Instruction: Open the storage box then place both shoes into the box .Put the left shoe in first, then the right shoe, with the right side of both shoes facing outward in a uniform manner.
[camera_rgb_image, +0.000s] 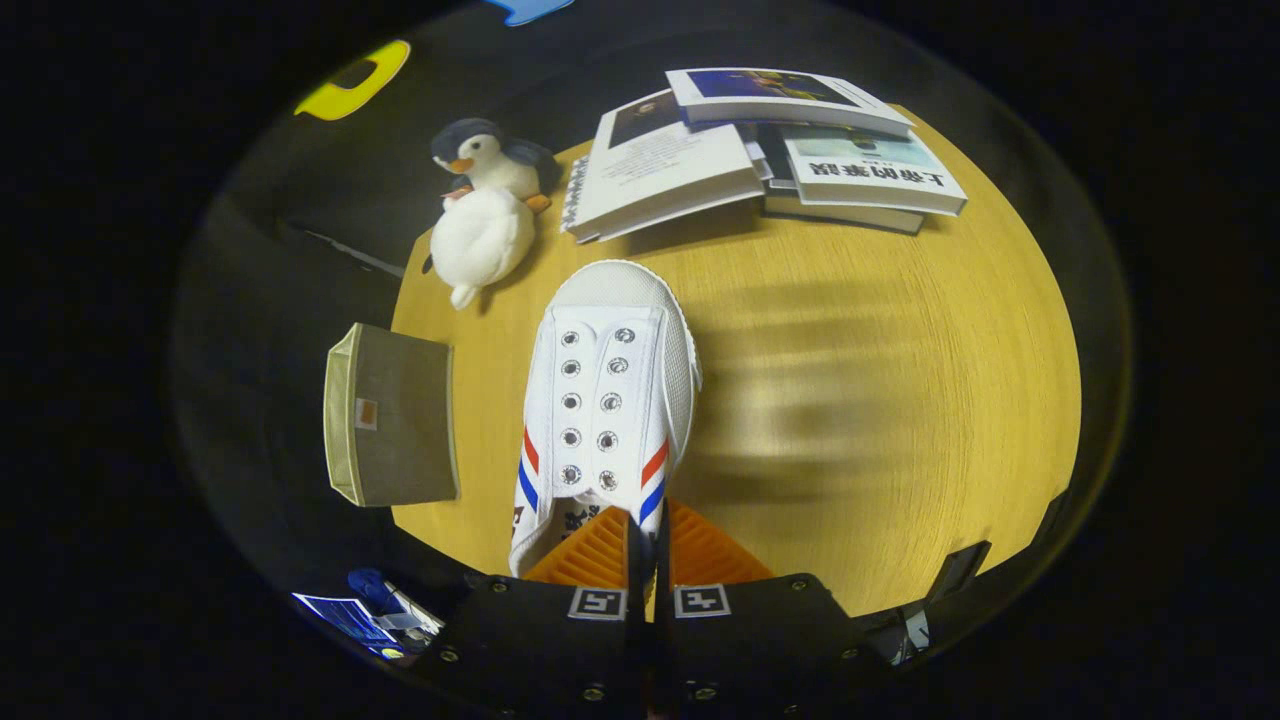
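A white canvas shoe (605, 400) with red and blue side stripes and no laces hangs above the wooden table (880, 400), toe pointing away from me. My gripper (647, 545) is shut on the shoe's right side wall near the collar, both fingers pressed together on the fabric. The shoe's heel is hidden behind the fingers. To the left of the shoe, at the table's left edge, stands the khaki fabric storage box (392, 418), seen from above with its lid on.
A plush penguin (487, 205) lies at the far left corner of the table. A stack of books (770, 145) sits along the far edge. The table's right half is bare wood. Small items (365, 612) lie on the dark floor below the box.
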